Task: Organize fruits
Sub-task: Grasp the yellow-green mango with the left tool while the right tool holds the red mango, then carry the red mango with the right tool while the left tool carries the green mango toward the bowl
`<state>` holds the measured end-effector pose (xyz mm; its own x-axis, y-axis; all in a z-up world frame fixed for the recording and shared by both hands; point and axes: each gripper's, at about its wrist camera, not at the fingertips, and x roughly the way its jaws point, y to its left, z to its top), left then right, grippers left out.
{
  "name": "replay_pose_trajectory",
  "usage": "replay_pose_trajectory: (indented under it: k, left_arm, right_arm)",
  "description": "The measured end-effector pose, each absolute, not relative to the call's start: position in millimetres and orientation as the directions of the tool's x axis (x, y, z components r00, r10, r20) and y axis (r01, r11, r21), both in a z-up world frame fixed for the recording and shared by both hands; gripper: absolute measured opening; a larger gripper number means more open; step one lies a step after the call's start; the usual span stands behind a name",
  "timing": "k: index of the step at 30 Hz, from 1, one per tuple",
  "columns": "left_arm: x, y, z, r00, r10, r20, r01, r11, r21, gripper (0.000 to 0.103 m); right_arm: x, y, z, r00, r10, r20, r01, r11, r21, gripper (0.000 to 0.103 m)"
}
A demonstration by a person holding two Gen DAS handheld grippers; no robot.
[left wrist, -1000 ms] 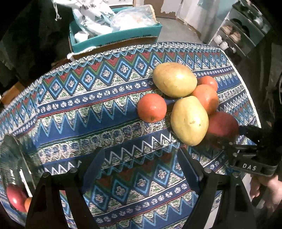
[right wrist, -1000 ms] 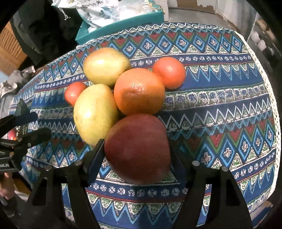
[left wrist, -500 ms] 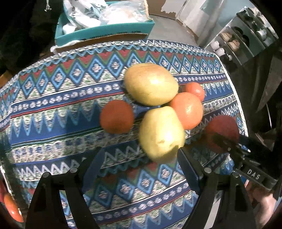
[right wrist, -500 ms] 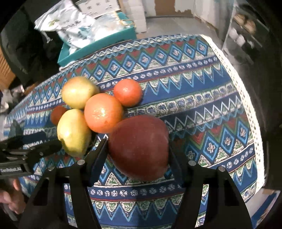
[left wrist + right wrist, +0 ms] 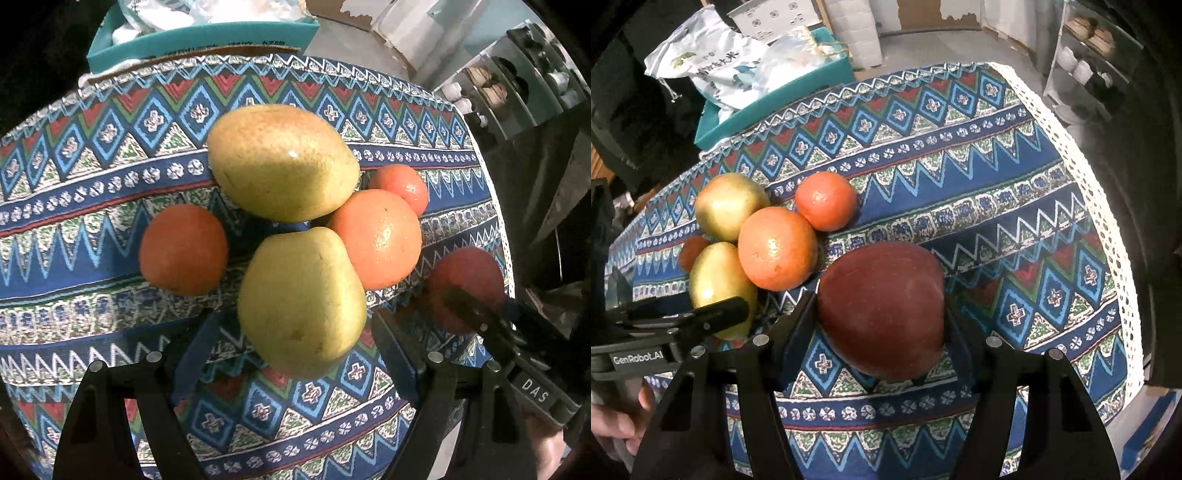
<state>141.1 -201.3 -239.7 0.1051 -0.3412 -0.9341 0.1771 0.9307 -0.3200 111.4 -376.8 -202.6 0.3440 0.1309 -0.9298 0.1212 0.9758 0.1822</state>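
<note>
Dark red apple (image 5: 882, 310) clamped between gripper fingers, apparently lifted off the cloth. Two yellow-green pears (image 5: 301, 302) (image 5: 282, 162), a large orange (image 5: 376, 238) and two smaller oranges (image 5: 183, 249) (image 5: 400, 186) lie clustered, touching.

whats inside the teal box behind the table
The teal box holds a white printed bag and a clear plastic bag, both sticking up above its rim. Anything beneath them is covered, so the rest of the contents cannot be seen.
</note>
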Motion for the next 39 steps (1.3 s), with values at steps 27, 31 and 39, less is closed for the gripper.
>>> replay_pose_trajectory:
  k: [27, 31, 39]
  left_arm:
    - [126, -196, -223, 0.186, -0.291, -0.938, 0.286, 0.93, -0.231, 0.067]
    - [117, -188, -207, 0.219, -0.285, -0.933, 0.309, 0.927, -0.211, 0.067]
    - [98, -160, -171, 0.286, -0.273, -0.919, 0.33, 0.928, -0.173, 0.067]
  right_arm:
    - [114, -376, -195, 0.379, 0.142, -0.914, 0.108, 0.974, 0.197, 0.065]
    - [110, -367, -180, 0.409, 0.145, -0.901, 0.082, 0.978, 0.194, 0.065]
    - [104, -342, -152, 0.454, 0.162, -0.876, 0.009, 0.982, 0.187, 0.065]
